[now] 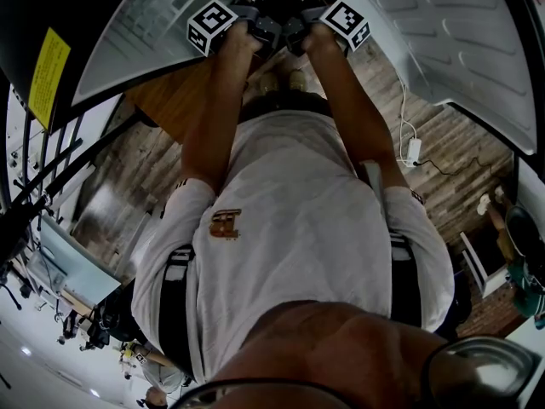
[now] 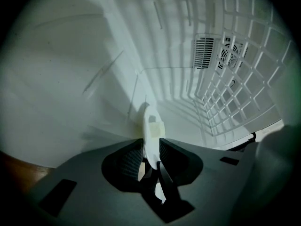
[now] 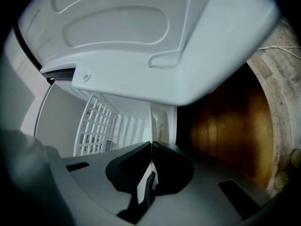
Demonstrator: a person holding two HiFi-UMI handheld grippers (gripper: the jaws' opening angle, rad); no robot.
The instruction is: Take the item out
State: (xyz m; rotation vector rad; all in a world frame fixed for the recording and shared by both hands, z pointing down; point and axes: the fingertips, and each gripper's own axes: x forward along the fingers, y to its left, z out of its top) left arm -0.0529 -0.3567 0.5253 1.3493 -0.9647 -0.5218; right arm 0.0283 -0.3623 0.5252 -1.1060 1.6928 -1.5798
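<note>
In the left gripper view a narrow white plastic tab [image 2: 151,128] stands on edge inside a white compartment. My left gripper [image 2: 150,147] has a ribbed pad pressed on each side of it. My right gripper [image 3: 151,147] is shut, its jaws meeting in a thin line with nothing seen between them, pointed into the same white compartment. From the head view both grippers [image 1: 255,25] [image 1: 300,25] reach side by side into a dark gap between two white panels, marker cubes on top, fingertips hidden.
A white plastic grid wall [image 2: 244,79] with a fan vent [image 2: 221,53] lines the compartment's right side. A large white moulded panel [image 3: 141,41] hangs over the right gripper. Brown wood [image 3: 225,126] is at its right. A cable and adapter [image 1: 413,150] lie on the plank floor.
</note>
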